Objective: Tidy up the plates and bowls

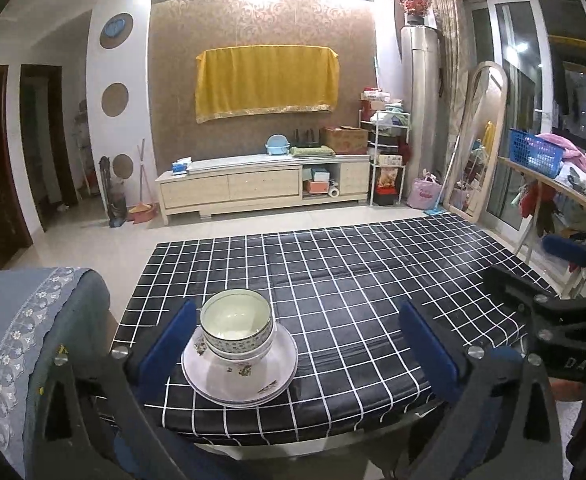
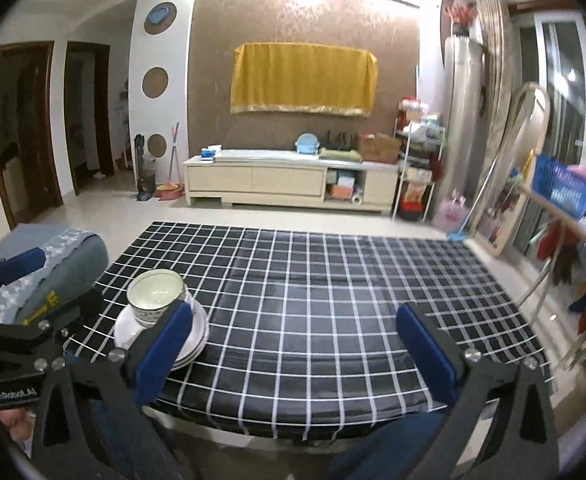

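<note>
While the left gripper (image 1: 297,340) is hovering with fingers spread wide and pinching nothing, nested round ceramic bowls (image 1: 237,326) are sitting on stacked glossy white plates (image 1: 240,372) near the table (image 1: 373,280) front-left corner, on a black vinyl cloth with white grid. Right wrist view: right gripper (image 2: 295,344) is also holding its blue-padded fingers (image 2: 425,350) apart, empty; the stack is sitting just behind its left finger.

Two bowls (image 1: 237,326) nested — three plates (image 1: 240,376) stacked beneath, one checked table (image 1: 373,280), two claws
</note>
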### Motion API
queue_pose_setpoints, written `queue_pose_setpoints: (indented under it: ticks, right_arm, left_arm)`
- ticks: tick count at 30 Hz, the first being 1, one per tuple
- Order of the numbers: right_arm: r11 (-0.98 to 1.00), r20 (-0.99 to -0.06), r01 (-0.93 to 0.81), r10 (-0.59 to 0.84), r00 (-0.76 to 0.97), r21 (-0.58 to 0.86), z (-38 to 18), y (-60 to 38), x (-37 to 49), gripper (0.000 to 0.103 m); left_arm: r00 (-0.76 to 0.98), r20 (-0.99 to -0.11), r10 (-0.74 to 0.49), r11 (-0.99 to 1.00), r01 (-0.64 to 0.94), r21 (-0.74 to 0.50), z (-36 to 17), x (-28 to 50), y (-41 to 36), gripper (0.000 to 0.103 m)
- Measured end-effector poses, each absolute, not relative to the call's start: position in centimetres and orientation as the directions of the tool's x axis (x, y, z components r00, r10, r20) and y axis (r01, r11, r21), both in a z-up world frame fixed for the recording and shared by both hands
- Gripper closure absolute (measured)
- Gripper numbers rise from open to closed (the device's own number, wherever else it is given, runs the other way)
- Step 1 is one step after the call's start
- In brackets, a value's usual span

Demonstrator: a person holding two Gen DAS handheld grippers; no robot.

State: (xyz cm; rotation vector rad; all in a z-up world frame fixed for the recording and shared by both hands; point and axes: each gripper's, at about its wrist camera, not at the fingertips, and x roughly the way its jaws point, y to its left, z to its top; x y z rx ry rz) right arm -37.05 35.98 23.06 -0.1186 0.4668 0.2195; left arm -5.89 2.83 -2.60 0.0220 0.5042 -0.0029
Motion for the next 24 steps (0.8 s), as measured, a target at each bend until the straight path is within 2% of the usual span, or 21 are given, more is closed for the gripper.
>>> queue_pose_setpoints:
  ticks: [24]
  right_arm:
    - [0.970, -0.504, -0.235, 0.174, 0.846, -0.059, 22.35, 35.89, -37.22, 0.000]
  left_arm:
    - [0.866, -0.500, -0.010, 0.999, 0.024, 0.021, -2.63, -5.86, 2.46, 0.003]
